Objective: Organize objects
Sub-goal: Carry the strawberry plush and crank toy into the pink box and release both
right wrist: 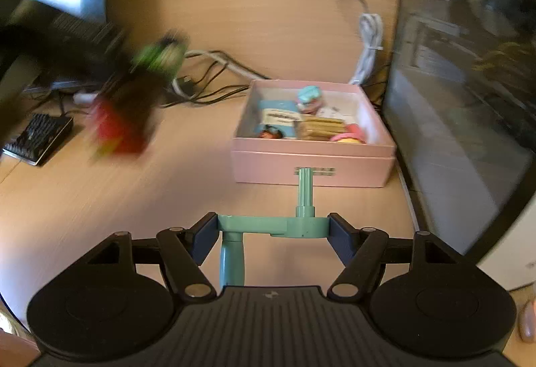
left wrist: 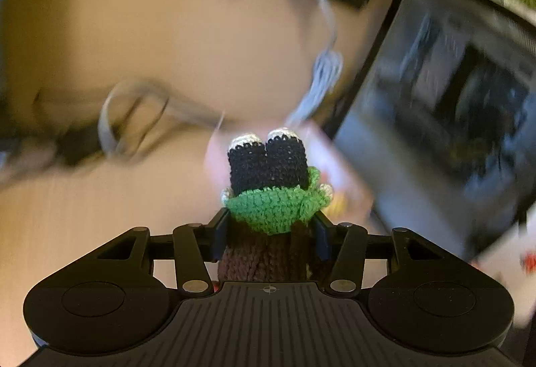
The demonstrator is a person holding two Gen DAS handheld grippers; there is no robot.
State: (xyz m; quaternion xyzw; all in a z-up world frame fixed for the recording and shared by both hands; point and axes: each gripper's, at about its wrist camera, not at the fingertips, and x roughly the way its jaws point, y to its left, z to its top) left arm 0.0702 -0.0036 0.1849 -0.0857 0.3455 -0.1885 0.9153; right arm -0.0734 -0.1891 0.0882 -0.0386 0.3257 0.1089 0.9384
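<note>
Claw one, the left claw (left wrist: 269, 233), squeezes a knitted doll (left wrist: 273, 196) with black legs, a green skirt and a brown body, held up above the tan worktop (left wrist: 100, 216). Closest in the other view, the right claw (right wrist: 273, 228) grips a teal plastic crank (right wrist: 268, 224) by its flat bar, just in front of the pink box (right wrist: 311, 166). Inside that box lie small toys and a blue packet (right wrist: 279, 116), and past it a white cord (right wrist: 368, 45) runs back across the worktop.
</note>
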